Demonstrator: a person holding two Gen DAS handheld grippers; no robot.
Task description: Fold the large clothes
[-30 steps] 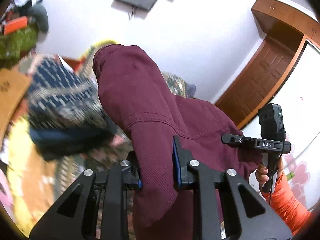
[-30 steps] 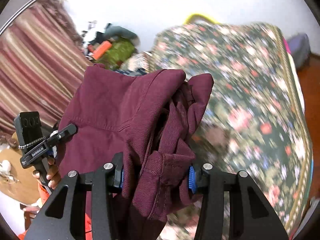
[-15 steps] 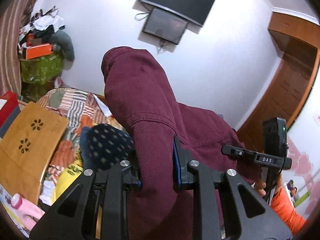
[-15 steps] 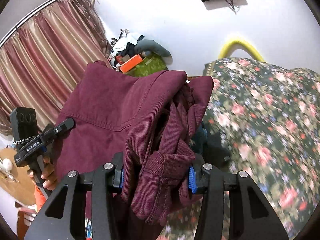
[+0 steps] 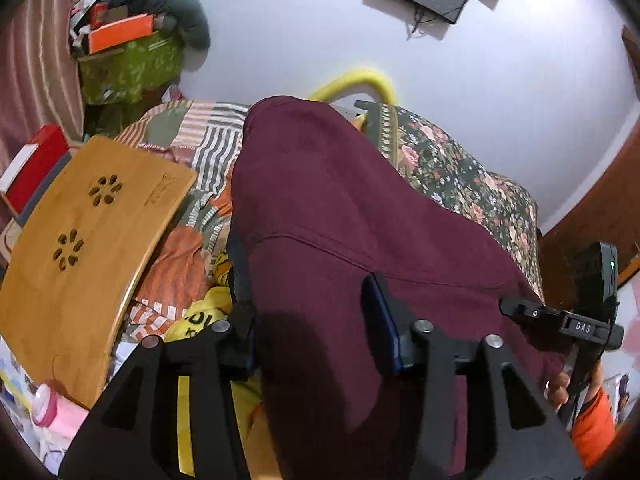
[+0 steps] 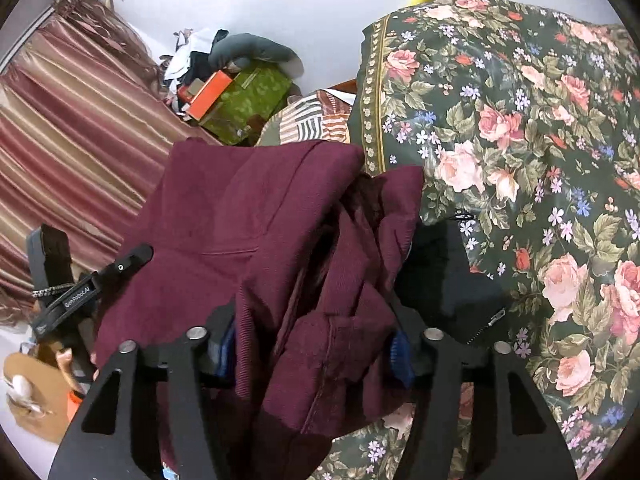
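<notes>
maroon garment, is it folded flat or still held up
Held up, not folded flat: the maroon garment hangs bunched between the left gripper and right gripper, above the floral bedspread.

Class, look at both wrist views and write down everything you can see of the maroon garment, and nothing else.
The maroon garment is a large piece of dark wine-red ribbed, corduroy-like cloth with stitched seams. It is lifted off the floral bedspread and hangs between two claws. The left claw pinches one smooth, single fold; the right claw clamps a thicker bunch of crumpled layers with a hemmed edge. Between them the cloth spans fairly flat. Which kind of garment it is cannot be told.
</notes>
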